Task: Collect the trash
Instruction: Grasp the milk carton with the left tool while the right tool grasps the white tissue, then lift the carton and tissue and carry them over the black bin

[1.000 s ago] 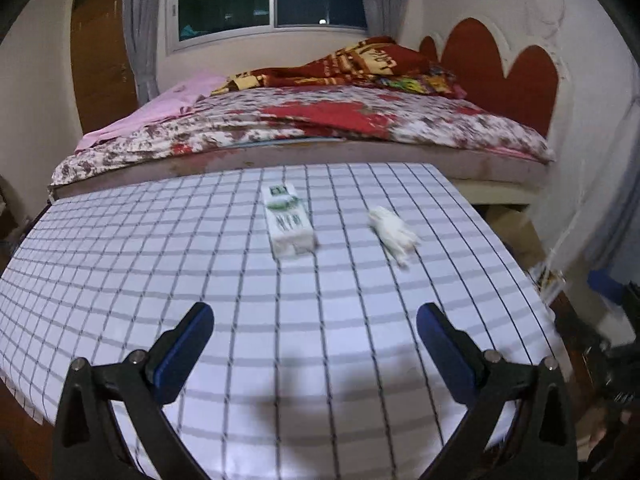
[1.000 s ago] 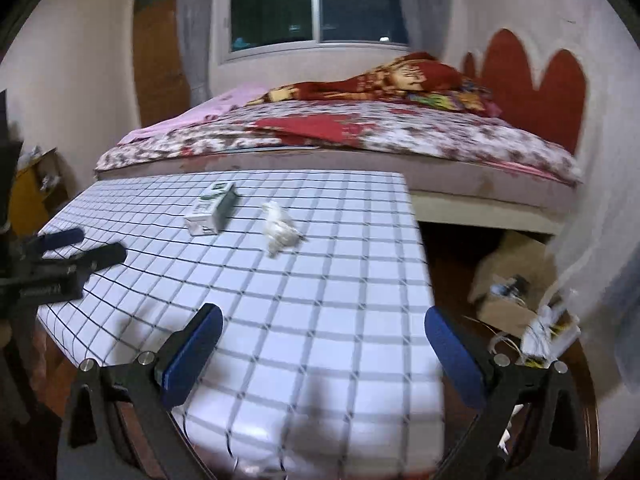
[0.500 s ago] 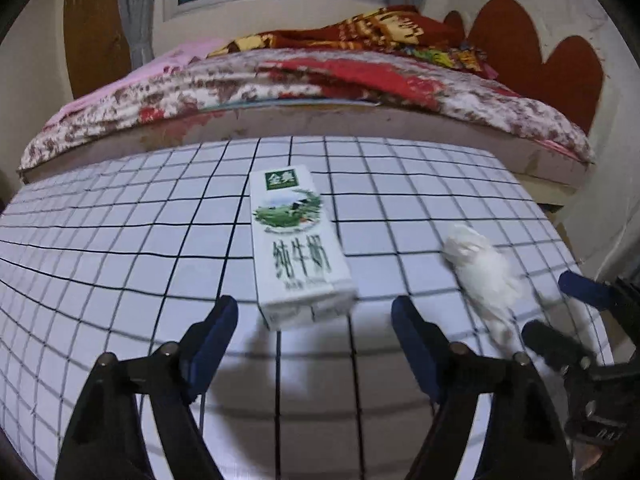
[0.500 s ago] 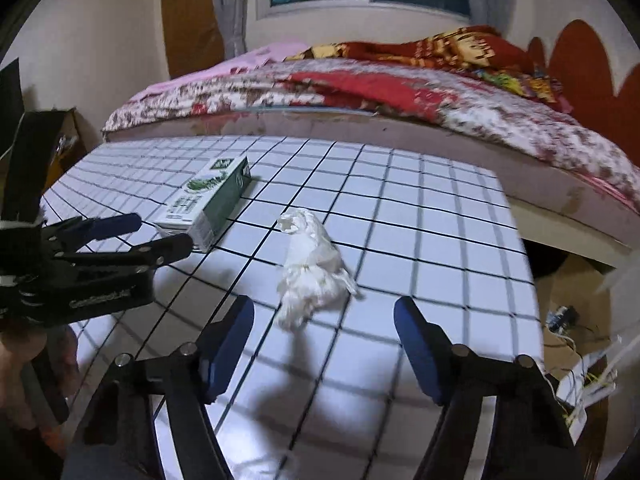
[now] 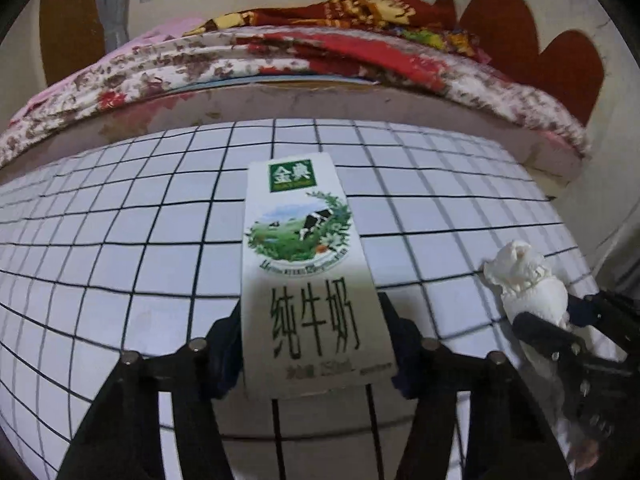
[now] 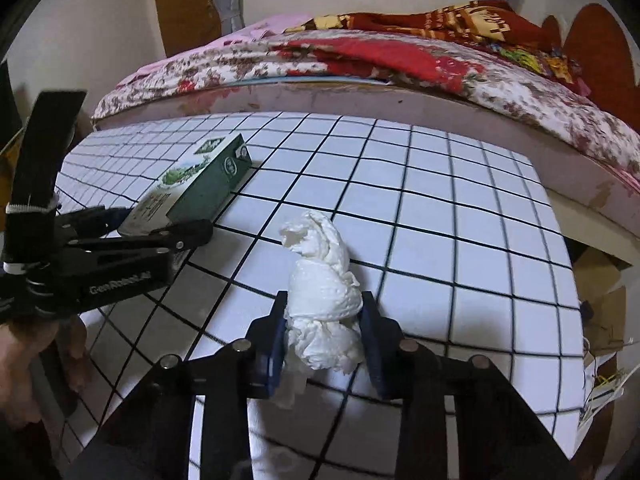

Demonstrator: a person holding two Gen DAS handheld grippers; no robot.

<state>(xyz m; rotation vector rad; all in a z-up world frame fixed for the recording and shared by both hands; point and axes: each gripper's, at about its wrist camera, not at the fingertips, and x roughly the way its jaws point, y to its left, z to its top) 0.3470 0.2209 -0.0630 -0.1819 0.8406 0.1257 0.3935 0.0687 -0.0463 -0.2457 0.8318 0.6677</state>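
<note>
A white and green milk carton point(image 5: 308, 272) lies flat on the checked tablecloth point(image 5: 120, 256). My left gripper point(image 5: 310, 344) is shut on its near end, one finger on each side. The carton also shows in the right wrist view point(image 6: 196, 184), with the left gripper point(image 6: 160, 228) on it. A crumpled white tissue point(image 6: 324, 292) lies to the right of the carton. My right gripper point(image 6: 324, 320) is shut on the tissue's near half. The tissue point(image 5: 528, 280) and the right gripper point(image 5: 560, 320) also show at the right of the left wrist view.
A bed point(image 6: 400, 60) with floral and red blankets runs along the table's far edge. The table's right edge drops to a floor with cardboard boxes and clutter point(image 6: 600, 300). A wooden door point(image 5: 72, 28) stands at the back left.
Both grippers moved forward and closed: the left onto the milk carton, the right onto the tissue. A second ago both were open and well back from the objects.
</note>
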